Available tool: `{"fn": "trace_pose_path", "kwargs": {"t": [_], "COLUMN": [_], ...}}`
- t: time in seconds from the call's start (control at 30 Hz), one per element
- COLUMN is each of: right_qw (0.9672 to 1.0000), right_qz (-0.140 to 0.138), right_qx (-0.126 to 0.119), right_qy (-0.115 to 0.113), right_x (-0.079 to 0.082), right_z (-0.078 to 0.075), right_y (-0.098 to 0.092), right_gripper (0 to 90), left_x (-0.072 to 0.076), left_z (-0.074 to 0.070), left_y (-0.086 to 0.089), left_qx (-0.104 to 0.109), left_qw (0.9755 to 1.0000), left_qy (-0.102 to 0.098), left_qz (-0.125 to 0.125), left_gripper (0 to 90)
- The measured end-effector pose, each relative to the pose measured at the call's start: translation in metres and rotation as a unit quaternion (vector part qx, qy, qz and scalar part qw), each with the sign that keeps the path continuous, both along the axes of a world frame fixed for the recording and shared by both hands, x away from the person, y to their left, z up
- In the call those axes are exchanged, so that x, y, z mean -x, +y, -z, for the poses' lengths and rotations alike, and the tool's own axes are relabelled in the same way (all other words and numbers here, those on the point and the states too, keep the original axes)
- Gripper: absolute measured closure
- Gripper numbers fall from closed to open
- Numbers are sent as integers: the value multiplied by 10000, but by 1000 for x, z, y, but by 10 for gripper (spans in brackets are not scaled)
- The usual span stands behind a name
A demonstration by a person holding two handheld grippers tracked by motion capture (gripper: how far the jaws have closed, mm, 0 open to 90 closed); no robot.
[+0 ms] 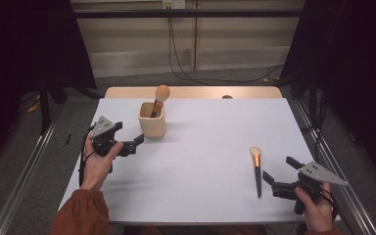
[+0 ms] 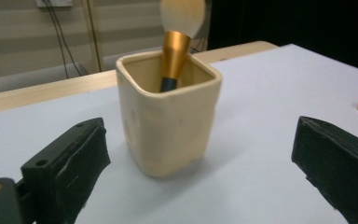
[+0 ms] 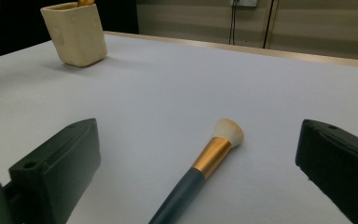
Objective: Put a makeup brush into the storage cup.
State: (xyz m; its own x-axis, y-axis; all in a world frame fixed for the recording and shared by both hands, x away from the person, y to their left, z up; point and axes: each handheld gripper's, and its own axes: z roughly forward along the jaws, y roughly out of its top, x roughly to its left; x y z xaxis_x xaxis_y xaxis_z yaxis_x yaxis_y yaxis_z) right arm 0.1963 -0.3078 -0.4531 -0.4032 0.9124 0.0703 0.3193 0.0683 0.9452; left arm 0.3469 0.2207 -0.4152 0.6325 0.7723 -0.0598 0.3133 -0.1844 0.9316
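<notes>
A cream square cup [image 1: 152, 121] stands at the table's back left, and a makeup brush [image 1: 159, 99] with a gold ferrule leans in it, head up. My left gripper [image 1: 129, 133] is open just left of the cup, jaws apart and pointing at it; in the left gripper view the cup [image 2: 168, 116] and its brush [image 2: 175, 51] sit between the jaws, untouched. A second brush [image 1: 257, 169] with a dark handle lies flat at the front right. My right gripper [image 1: 280, 170] is open just right of its handle. The right gripper view shows that brush [image 3: 209, 158] between the open jaws of the right gripper [image 3: 198, 135].
The white table top [image 1: 200, 142] has a wooden strip [image 1: 196, 92] along its far edge. Black cables trail over the floor behind the table. The cup [image 3: 77, 35] sits far off at the upper left of the right gripper view.
</notes>
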Motion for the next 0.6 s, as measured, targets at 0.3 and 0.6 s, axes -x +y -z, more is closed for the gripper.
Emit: {"fn": "trace_pose_path", "kwargs": {"t": [0.3, 0.6], "right_qw": [10000, 9999], "right_qz": [46, 119], "right_qx": [-8, -11], "right_qy": [11, 18], "right_x": [1, 4], "right_z": [0, 0], "right_y": [0, -2], "right_gripper": [0, 0], "left_x": [22, 42], "left_z": [1, 2], "left_y": [7, 16], "left_qx": [86, 87], "left_qw": [9996, 9995], "left_qy": [-150, -188], "left_qz": [-234, -226], "left_gripper": [33, 37]}}
